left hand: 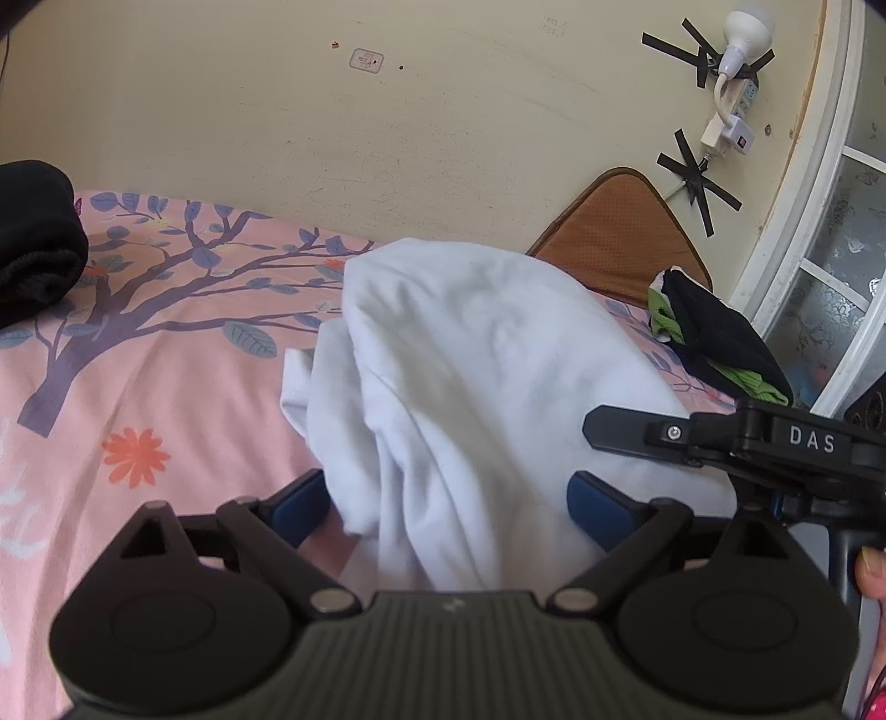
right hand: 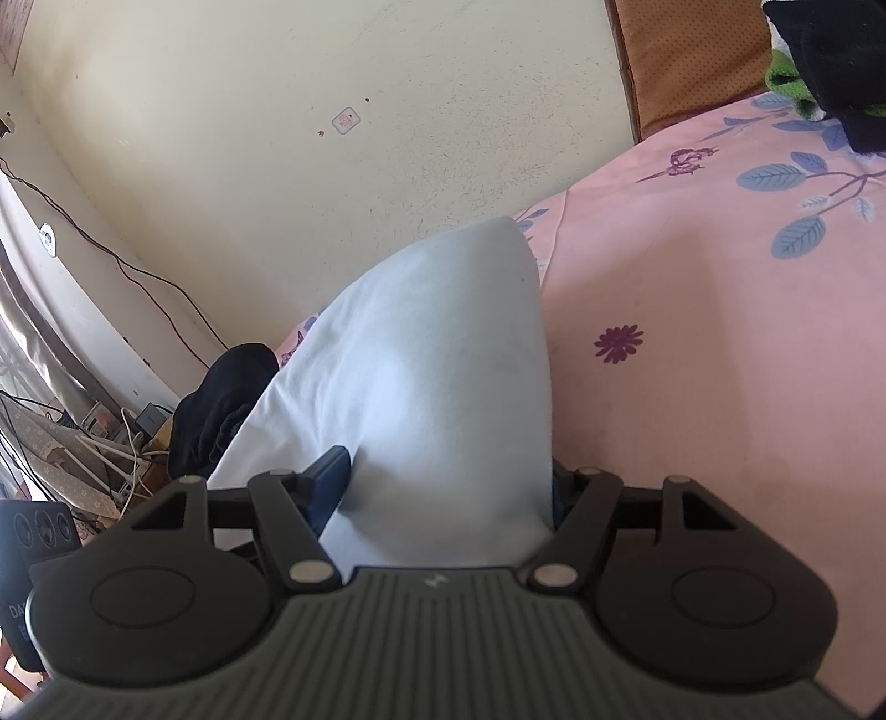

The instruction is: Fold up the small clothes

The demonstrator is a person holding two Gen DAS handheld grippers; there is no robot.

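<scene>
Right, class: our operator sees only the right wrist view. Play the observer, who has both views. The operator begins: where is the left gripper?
Observer: The left gripper sits at the near edge of the white garment, jaws open, cloth between them.
Operator: Anything on the wall I miss?
Observer: A white bulb, fixed up with black tape.
Operator: And on the bedding?
Observer: An orange flower print on the pink sheet.
</scene>
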